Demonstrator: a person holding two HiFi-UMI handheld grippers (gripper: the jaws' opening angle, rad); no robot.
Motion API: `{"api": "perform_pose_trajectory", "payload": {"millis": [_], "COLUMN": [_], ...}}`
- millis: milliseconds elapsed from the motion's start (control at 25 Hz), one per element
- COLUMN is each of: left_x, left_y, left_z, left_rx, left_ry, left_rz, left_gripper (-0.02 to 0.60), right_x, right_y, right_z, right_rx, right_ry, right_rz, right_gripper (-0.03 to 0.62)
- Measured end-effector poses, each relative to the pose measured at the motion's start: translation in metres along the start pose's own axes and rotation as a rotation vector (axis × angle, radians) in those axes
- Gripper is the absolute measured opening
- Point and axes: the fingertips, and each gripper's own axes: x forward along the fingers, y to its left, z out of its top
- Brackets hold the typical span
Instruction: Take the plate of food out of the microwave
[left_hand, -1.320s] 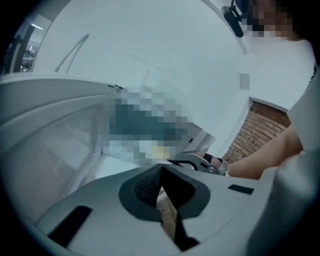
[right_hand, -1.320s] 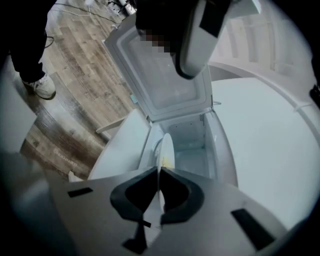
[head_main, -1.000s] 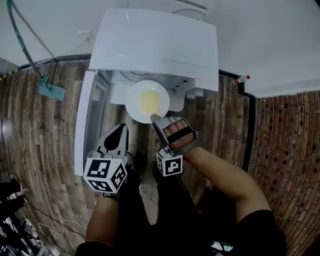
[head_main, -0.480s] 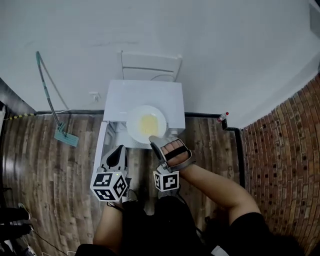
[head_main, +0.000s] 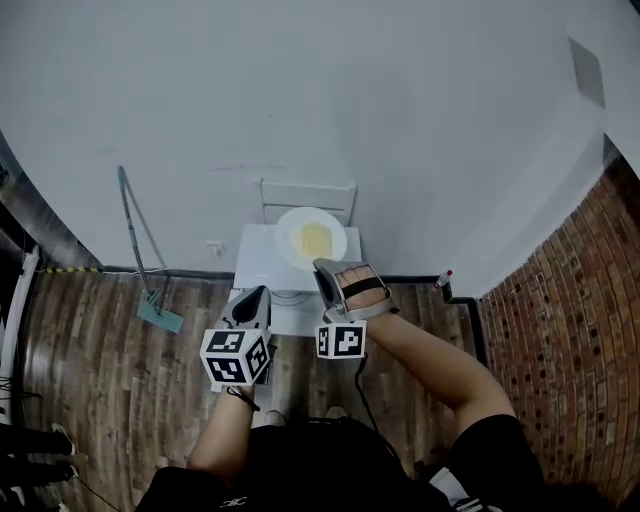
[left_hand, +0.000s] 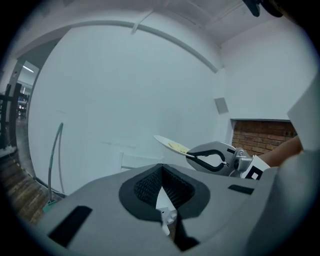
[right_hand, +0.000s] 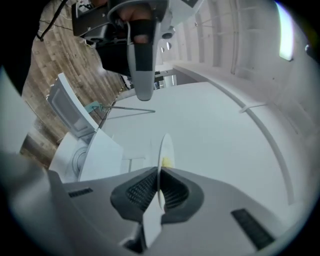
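Observation:
A white plate (head_main: 311, 238) with yellow food (head_main: 314, 238) hangs above the top of the white microwave (head_main: 262, 262). My right gripper (head_main: 322, 267) is shut on the plate's near rim. In the right gripper view the plate (right_hand: 165, 147) stands edge-on between the pads (right_hand: 145, 189), with the food (right_hand: 167, 162) just past them. The microwave (right_hand: 97, 152) lies below at the left with its door (right_hand: 65, 105) swung open. My left gripper (head_main: 257, 295) is level with the microwave's front and left of the plate, shut with nothing in it. From the left gripper view the plate (left_hand: 169, 144) shows tilted in the right gripper (left_hand: 192, 156).
A white frame (head_main: 305, 195) leans on the white wall behind the microwave. A long-handled mop (head_main: 140, 250) with a teal head (head_main: 160, 312) stands at the left. A small red-capped bottle (head_main: 443, 275) sits by the brick wall (head_main: 560, 300) at the right. The floor is wood plank.
The right gripper has lifted the plate out of the microwave's opening and up above its top. The head view has drawn back, so the microwave looks much smaller. The left gripper stays shut.

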Motion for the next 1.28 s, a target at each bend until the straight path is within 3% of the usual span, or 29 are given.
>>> {"api": "perform_pose_trajectory", "payload": {"millis": [320,880,1280], "left_x": [0.012,0.021,0.024], "left_y": [-0.021,-0.015,-0.005], "left_z": [0.048,0.053,0.054], "left_rx": [0.057,0.105,0.215], "left_ry": [-0.070,-0.074,-0.116], "left_rz": [-0.042,-0.073,0.001], "left_gripper": [-0.008,-0.008,-0.008], "right_x": [0.014,0.032,0.032], "right_y": [-0.049,-0.058,-0.052], "right_z": [0.004,0.005,-0.001], "right_rx": [0.001,0.011,0.004], "right_ry": [-0.014,0.025,0.062], "right_rz": [-0.021,-0.016,-0.003], "right_gripper": [0.023,0.023,0.023]}}
